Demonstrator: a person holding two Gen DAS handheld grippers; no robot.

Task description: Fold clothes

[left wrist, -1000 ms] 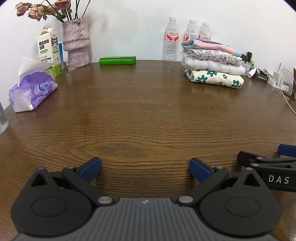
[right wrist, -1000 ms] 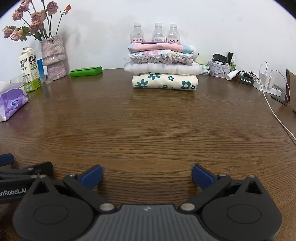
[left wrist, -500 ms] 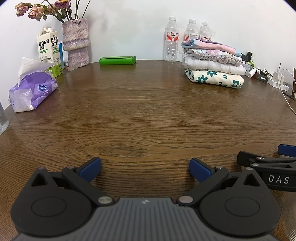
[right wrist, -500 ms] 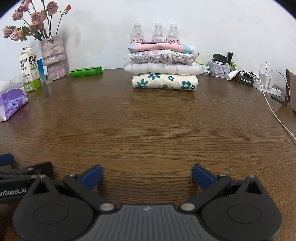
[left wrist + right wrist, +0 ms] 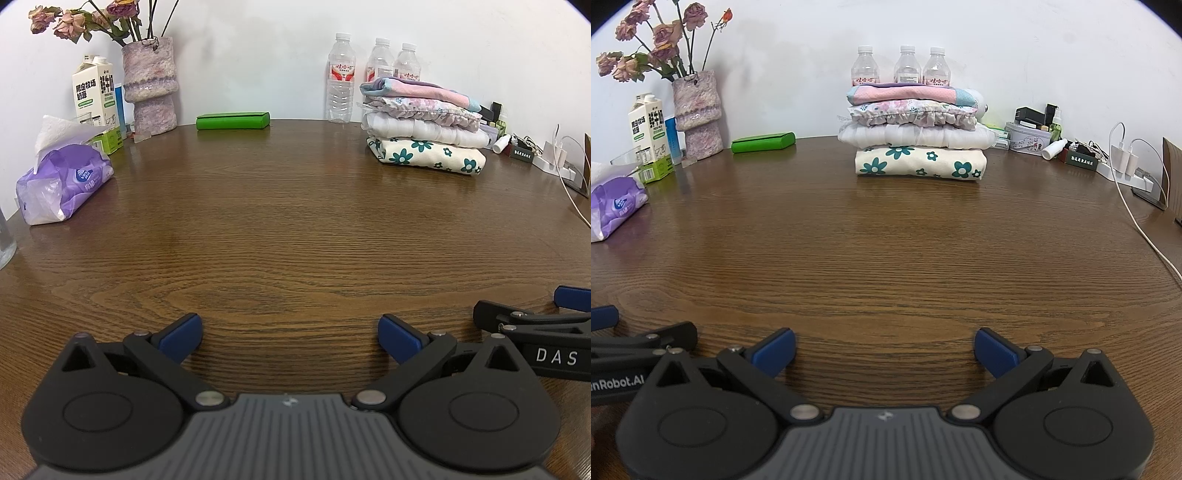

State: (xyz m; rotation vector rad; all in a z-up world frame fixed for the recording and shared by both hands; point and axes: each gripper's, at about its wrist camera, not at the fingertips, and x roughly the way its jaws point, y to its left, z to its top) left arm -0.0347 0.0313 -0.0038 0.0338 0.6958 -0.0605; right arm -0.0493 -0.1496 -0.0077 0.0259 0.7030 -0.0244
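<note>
While the stack of folded clothes (image 5: 918, 133) sat at the far side of the bench (image 5: 886, 251), in front of three water bottles (image 5: 900, 66), its long axis ran left to right along the wall, folded edges facing the cameras. Four pieces lay in it, a flowered cream one at the bottom. Both tongs rested low at the near edge, side by side: the left tongs (image 5: 290, 336) stood wide with nothing between them, and the right tongs (image 5: 884, 349) likewise
</note>
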